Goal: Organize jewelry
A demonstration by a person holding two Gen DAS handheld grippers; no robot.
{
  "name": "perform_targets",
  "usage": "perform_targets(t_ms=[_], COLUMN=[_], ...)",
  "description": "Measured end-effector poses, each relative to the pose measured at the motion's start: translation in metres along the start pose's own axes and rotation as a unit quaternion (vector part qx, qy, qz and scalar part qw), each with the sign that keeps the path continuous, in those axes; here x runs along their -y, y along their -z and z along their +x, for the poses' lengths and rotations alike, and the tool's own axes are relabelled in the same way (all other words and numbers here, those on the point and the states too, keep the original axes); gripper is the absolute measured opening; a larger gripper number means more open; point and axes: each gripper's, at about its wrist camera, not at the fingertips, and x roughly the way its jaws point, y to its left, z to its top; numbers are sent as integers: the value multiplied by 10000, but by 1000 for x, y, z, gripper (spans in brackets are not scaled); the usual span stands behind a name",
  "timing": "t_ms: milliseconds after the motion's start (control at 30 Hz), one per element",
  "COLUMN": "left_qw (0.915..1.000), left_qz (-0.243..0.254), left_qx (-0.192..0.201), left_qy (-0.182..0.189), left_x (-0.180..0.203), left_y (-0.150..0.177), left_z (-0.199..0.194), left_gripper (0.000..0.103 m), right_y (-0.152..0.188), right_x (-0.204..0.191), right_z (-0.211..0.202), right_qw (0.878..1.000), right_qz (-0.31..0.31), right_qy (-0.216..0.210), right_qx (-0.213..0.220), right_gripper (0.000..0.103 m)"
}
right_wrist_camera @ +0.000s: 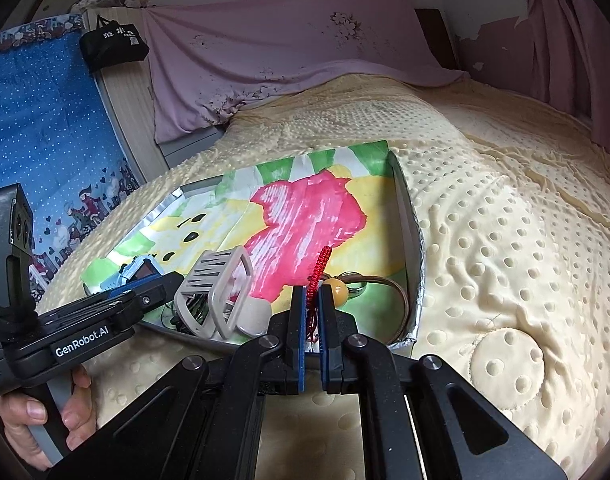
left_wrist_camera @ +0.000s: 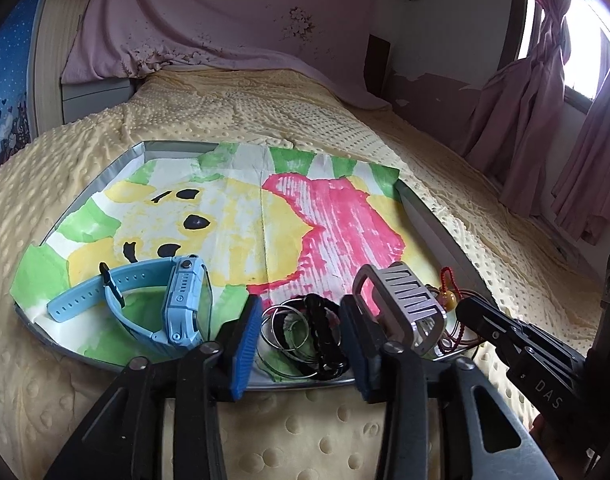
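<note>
A shallow grey tray (left_wrist_camera: 433,216) lined with a painted paper lies on the bed. My left gripper (left_wrist_camera: 301,344) stands open at its near edge, and a pile of thin metal rings and black braided bands (left_wrist_camera: 305,332) lies between the fingers, not pressed. A light blue watch (left_wrist_camera: 173,300) rests to the left and a silver-grey watch band (left_wrist_camera: 405,304) to the right. My right gripper (right_wrist_camera: 313,304) is shut on a red braided cord (right_wrist_camera: 323,264) with an amber bead (right_wrist_camera: 339,290). That cord's red loop (left_wrist_camera: 447,276) rises beside the silver band.
The tray (right_wrist_camera: 415,240) sits on a cream dotted blanket (right_wrist_camera: 505,260) that covers the bed. A hand holds the left gripper (right_wrist_camera: 161,288) at the tray's near left. Pink drapes hang behind the bed and at the window on the right.
</note>
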Motion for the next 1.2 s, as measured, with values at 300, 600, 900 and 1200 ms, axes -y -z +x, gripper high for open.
perform_targets(t_ms=[300, 600, 900, 1200], left_qw=[9995, 9951, 9848, 9761], left_qz=[-132, -144, -193, -305], left_qx=[276, 961, 1678, 1957], left_qy=[-16, -202, -399, -894], left_x=[1, 3, 2, -2], left_y=[-3, 7, 30, 70], left_z=[-20, -87, -173, -247], left_gripper=[66, 96, 103, 103], right_y=[2, 4, 12, 37], right_x=[7, 1, -27, -57], right_z=[-23, -90, -167, -230], right_qw=[9995, 9932, 9849, 9816], right_qz=[88, 59, -150, -400], right_qy=[18, -108, -235, -426], right_qx=[301, 1159, 1706, 1816], right_gripper=[29, 74, 99, 102])
